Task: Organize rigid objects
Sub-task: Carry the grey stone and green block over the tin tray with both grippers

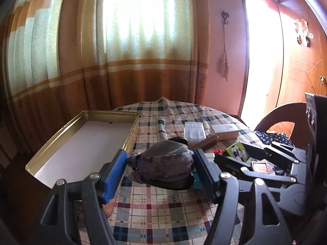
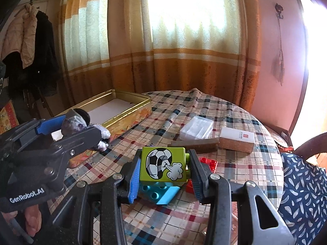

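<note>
My left gripper (image 1: 160, 159) is shut on a grey-and-black oval case (image 1: 165, 163), held above the plaid table beside the open gold tin (image 1: 81, 140). The left gripper (image 2: 81, 130) and the case (image 2: 79, 120) also show in the right wrist view, next to the gold tin (image 2: 130, 112). My right gripper (image 2: 163, 167) is shut on a green block with a football picture (image 2: 163, 166), held just above a blue brick (image 2: 161, 194) and a red brick (image 2: 208, 161). In the left wrist view the right gripper (image 1: 241, 155) holds the green block (image 1: 238, 152).
A clear plastic box (image 2: 197, 127), a brown bar (image 2: 194, 144) and a white-topped cork box (image 2: 237, 139) lie on the far side of the round table (image 2: 245, 173). A chair with blue patterned cloth (image 2: 302, 194) stands at the right. Curtains hang behind.
</note>
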`<state>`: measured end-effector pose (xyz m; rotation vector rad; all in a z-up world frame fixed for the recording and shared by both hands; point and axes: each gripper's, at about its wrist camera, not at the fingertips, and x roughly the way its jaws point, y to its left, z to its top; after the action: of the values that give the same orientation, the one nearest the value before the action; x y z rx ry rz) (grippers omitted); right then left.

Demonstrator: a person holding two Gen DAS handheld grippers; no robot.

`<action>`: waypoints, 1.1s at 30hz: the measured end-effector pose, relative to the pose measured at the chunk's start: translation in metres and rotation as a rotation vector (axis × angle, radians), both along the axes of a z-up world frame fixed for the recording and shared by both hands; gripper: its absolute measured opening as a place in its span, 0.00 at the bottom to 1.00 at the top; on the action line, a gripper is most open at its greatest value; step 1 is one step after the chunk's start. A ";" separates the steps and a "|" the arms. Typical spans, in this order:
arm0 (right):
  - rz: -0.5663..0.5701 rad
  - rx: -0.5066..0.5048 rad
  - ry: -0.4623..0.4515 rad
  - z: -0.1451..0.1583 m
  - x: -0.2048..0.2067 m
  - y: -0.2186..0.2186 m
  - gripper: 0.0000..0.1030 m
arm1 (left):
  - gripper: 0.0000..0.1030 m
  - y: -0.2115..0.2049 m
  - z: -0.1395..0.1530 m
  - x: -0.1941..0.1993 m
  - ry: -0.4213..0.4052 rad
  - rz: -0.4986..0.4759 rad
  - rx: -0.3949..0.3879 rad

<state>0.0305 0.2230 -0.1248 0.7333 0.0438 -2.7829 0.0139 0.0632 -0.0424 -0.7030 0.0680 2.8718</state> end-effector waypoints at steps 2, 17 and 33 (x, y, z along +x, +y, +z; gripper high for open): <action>0.002 -0.004 0.016 0.001 0.001 -0.002 0.44 | 0.65 -0.002 0.001 0.000 0.011 0.008 0.001; 0.006 -0.010 0.086 0.002 0.002 -0.012 0.44 | 0.65 -0.013 0.002 0.000 0.069 0.065 0.014; 0.048 -0.015 0.097 0.009 0.002 -0.025 0.44 | 0.65 -0.031 0.006 -0.004 0.113 0.146 0.015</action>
<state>0.0325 0.1980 -0.1154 0.5849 0.0581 -2.7686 0.0097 0.0321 -0.0363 -0.5642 0.0109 3.0468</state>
